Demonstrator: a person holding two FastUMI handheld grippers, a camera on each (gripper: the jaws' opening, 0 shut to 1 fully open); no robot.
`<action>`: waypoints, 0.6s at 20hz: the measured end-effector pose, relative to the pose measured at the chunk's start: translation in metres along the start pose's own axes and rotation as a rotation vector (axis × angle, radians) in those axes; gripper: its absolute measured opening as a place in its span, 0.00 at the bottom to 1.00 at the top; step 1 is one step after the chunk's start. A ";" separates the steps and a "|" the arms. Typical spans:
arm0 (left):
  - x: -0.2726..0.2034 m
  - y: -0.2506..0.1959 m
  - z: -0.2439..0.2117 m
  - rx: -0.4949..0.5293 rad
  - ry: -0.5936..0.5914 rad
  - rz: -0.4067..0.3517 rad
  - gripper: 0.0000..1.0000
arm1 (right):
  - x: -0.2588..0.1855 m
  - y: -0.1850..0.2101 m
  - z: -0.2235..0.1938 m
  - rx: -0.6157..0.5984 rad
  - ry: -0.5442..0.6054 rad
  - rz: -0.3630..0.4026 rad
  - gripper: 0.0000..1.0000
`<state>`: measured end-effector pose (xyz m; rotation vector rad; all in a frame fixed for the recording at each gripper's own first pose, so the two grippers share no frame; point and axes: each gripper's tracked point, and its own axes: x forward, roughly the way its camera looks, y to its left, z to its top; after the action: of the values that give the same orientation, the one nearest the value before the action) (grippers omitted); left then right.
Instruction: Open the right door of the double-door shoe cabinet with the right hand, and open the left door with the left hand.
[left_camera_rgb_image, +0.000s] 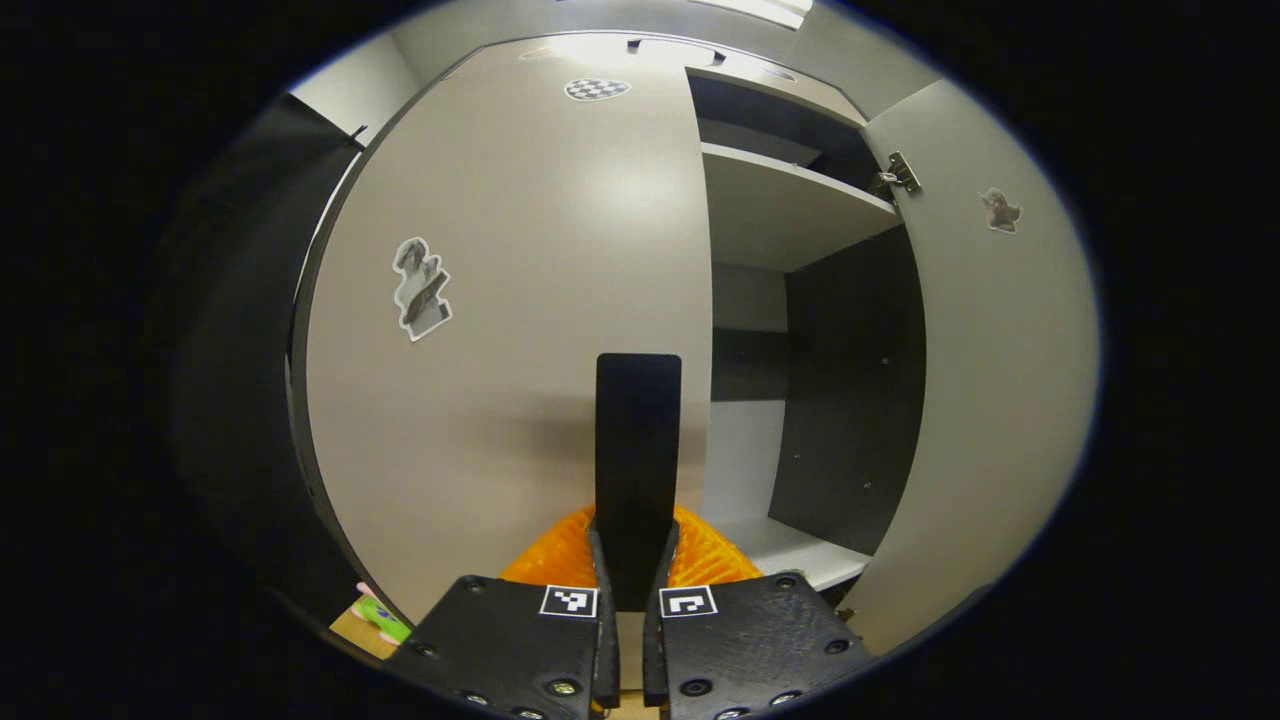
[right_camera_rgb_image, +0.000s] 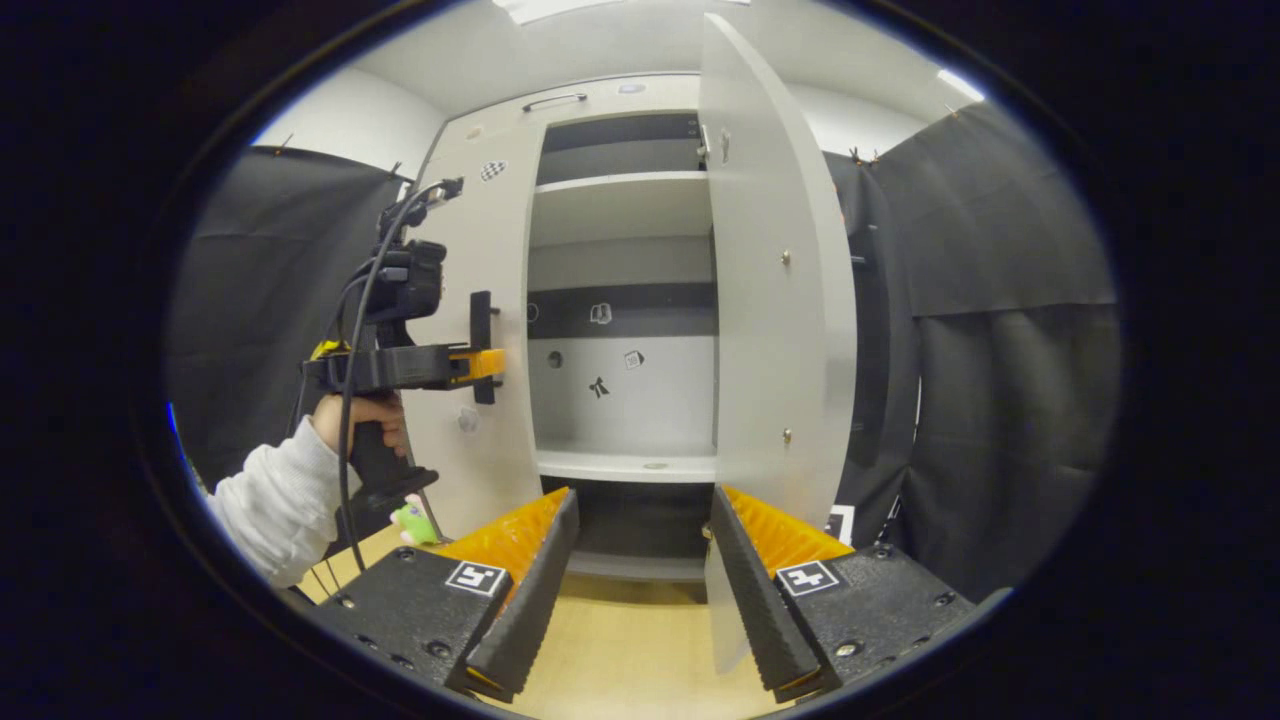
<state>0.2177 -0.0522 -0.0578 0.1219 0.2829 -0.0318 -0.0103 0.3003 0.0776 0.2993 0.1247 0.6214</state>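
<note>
Left gripper view: the left door (left_camera_rgb_image: 500, 330) of the cabinet (left_camera_rgb_image: 790, 210) is closed or nearly so and carries a sticker (left_camera_rgb_image: 421, 288) on its face. A dark upright handle (left_camera_rgb_image: 638, 440) stands at the door's right edge; the left gripper (left_camera_rgb_image: 630, 600) has its fingers pressed against both sides of the handle's lower end. To the right lie the open compartment with a shelf (left_camera_rgb_image: 790, 205), then the right door (left_camera_rgb_image: 1000, 380), swung wide on its hinge (left_camera_rgb_image: 900, 175).

Right gripper view: at far left a hand (right_camera_rgb_image: 365, 415) in a light sleeve (right_camera_rgb_image: 280, 505) holds the left gripper (right_camera_rgb_image: 487, 365) against the handle (right_camera_rgb_image: 482, 345) on the left door (right_camera_rgb_image: 480, 330). The open cabinet (right_camera_rgb_image: 620, 210) shows shelves and small stickers on its back wall. The right door (right_camera_rgb_image: 775, 300) stands open, edge toward the camera. The right gripper (right_camera_rgb_image: 640, 590) is spread wide, empty, above the wooden floor (right_camera_rgb_image: 630, 650), its right finger just beside the door's lower edge.
</note>
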 end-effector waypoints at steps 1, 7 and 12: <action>-0.006 0.001 0.000 0.009 0.001 -0.004 0.08 | -0.001 0.000 0.001 -0.003 -0.001 -0.004 0.84; -0.050 0.012 0.003 0.023 -0.005 -0.025 0.08 | -0.003 0.003 -0.003 0.003 0.012 -0.009 0.84; -0.101 0.034 0.002 0.011 -0.017 -0.012 0.08 | -0.001 0.006 -0.002 -0.005 0.005 0.004 0.84</action>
<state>0.1230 -0.0170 -0.0233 0.1311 0.2663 -0.0468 -0.0151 0.3051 0.0777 0.2931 0.1273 0.6263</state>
